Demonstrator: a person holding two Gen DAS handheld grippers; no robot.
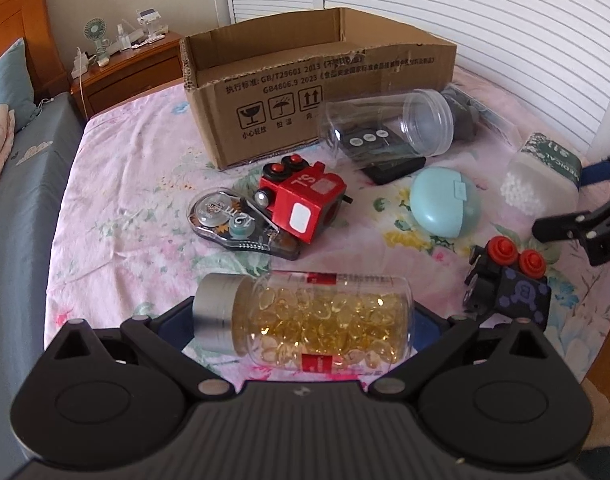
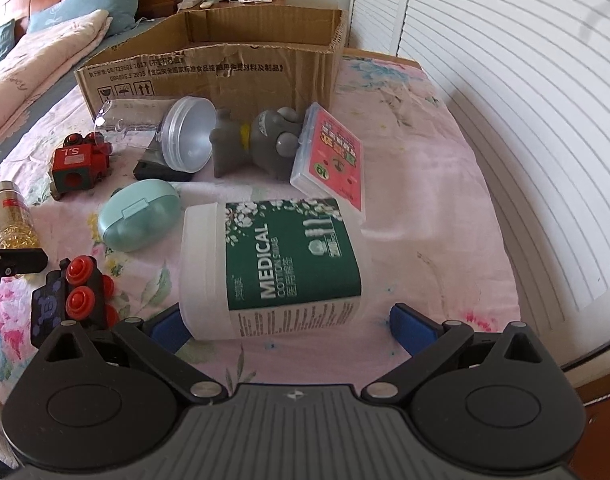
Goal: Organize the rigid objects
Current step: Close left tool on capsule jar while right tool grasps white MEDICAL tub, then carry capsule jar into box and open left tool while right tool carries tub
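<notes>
Left wrist: my left gripper (image 1: 303,316) is spread wide, straddling the capsule bottle (image 1: 305,318), which lies on its side on the bedsheet (image 1: 137,184); contact unclear. Clamp the glass body, not the lid.
Drop: cardboard box (image 1: 265,100), well behind.
Right wrist: my right gripper (image 2: 293,322) is apart; cotton swab tub (image 2: 273,270) between the fingers, left pad (image 2: 167,326) just beside it. Centre first.

nightstand (image 1: 139,66), desk fan (image 1: 93,32), blue pillow (image 2: 89,4)
</notes>
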